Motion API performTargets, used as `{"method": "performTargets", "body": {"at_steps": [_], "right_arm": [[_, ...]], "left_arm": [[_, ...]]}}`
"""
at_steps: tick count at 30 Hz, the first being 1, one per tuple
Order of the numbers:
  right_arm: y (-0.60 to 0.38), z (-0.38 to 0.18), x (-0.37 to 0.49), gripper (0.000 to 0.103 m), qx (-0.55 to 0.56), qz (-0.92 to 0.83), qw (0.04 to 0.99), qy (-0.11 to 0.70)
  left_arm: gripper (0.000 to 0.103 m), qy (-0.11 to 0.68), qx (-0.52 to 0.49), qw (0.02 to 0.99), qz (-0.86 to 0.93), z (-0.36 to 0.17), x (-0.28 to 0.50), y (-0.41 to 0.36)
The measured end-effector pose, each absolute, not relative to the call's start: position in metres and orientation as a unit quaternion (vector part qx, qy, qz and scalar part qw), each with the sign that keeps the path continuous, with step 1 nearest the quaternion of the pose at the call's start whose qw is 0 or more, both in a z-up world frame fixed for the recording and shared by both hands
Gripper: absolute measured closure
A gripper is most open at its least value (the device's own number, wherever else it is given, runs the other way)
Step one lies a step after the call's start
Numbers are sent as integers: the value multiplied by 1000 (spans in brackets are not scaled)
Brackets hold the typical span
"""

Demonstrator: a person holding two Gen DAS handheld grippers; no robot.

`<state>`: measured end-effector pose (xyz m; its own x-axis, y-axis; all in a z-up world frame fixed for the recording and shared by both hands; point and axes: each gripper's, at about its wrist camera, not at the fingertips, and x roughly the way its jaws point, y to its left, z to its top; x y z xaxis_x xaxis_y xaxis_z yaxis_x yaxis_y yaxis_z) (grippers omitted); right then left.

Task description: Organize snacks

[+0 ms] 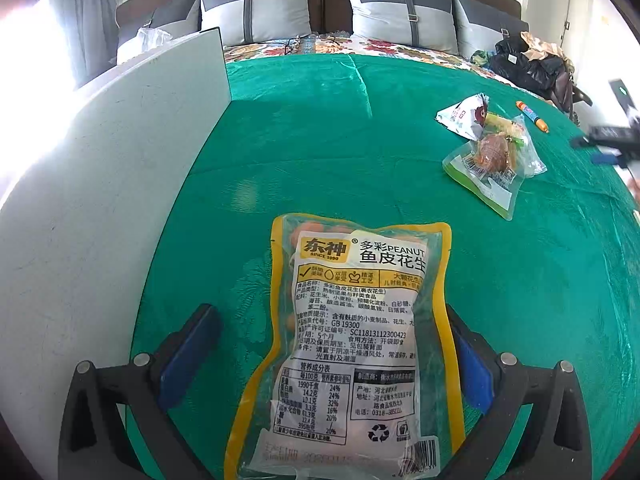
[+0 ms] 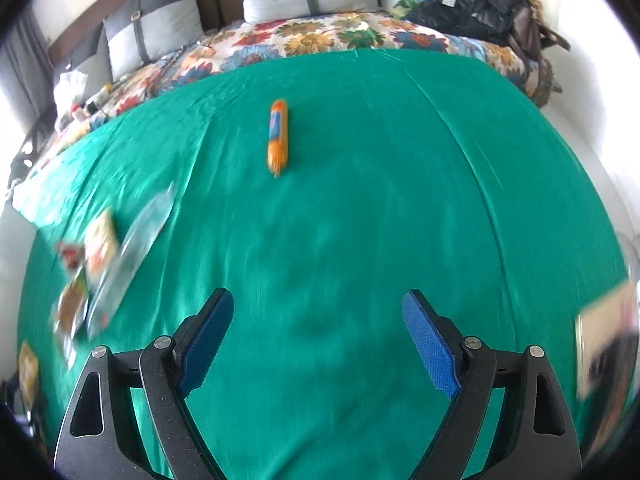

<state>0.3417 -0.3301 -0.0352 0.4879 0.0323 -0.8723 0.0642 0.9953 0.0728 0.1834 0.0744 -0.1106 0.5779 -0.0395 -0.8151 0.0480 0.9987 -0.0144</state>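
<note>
A fair bit is hard to read here. In the right wrist view the pile of snack packets (image 2: pixel 100 268) at the left edge is smeared by motion blur, so only a clear bag and some orange-brown contents come through, and a tan, box-like thing (image 2: pixel 608 340) at the right edge is blurred and cut off by the frame. In the left wrist view the near end of the peanut bag (image 1: pixel 352 344) runs out of the bottom of the picture, and the white box (image 1: pixel 100 216) on the left is partly washed out by window glare.

The peanut bag lies flat on the green cloth (image 1: pixel 320 152), back side up (yellow border, clear middle, nutrition table and barcode showing, orange coated peanuts visible at the far end). It sits between the blue pads of the left gripper (image 1: pixel 332 340), whose jaws are spread wide; the left pad is clear of it, the right one just beside its edge.

The right gripper (image 2: pixel 318 316) is also spread, holding nothing, over bare cloth. Farther off, an orange sausage stick (image 2: pixel 277 138) lies alone, well apart from the pile.
</note>
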Motion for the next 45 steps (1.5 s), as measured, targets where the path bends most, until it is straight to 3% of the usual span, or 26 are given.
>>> {"method": "performTargets", "body": {"at_steps": [2,10,12,13,14,16,24,30,36,37,40,41,45], "right_arm": [[-332,-36,369,48,72,2,858,508],[-314,-52,441,53,32,5,860,510],[-309,-55,445,65,5,-2,859,512],[-307,-54,444,80,-4,0,858,513],[-307,-53,443,87,-2,2,855,518],[-309,-50,434,87,14,7,850,527],[-290,-27,294,87,54,87,847,521],[-257,-34,163,87,24,95,864,495],[-226,-53,130,85,-38,50,891,450],[-224,-54,132,80,-43,48,894,444],[-221,-56,132,44,-56,29,899,433],[-224,-57,133,37,-51,23,899,435],[-241,-60,134,23,-7,20,895,445]], "left_arm": [[0,459,4,888,-23,-110,184,74],[0,458,2,889,-21,-110,186,73],[0,458,2,889,-20,-110,186,73],[0,458,2,889,-20,-110,186,73],[0,458,2,889,-21,-110,186,74],[0,458,2,889,-20,-110,186,73],[0,458,2,889,-21,-110,186,73],[0,458,3,889,-21,-110,186,73],[0,458,3,889,-20,-111,186,74],[0,458,3,889,-20,-111,186,73],[0,458,3,889,-20,-111,186,73],[0,458,3,889,-20,-111,186,73],[0,458,3,889,-20,-111,186,73]]}}
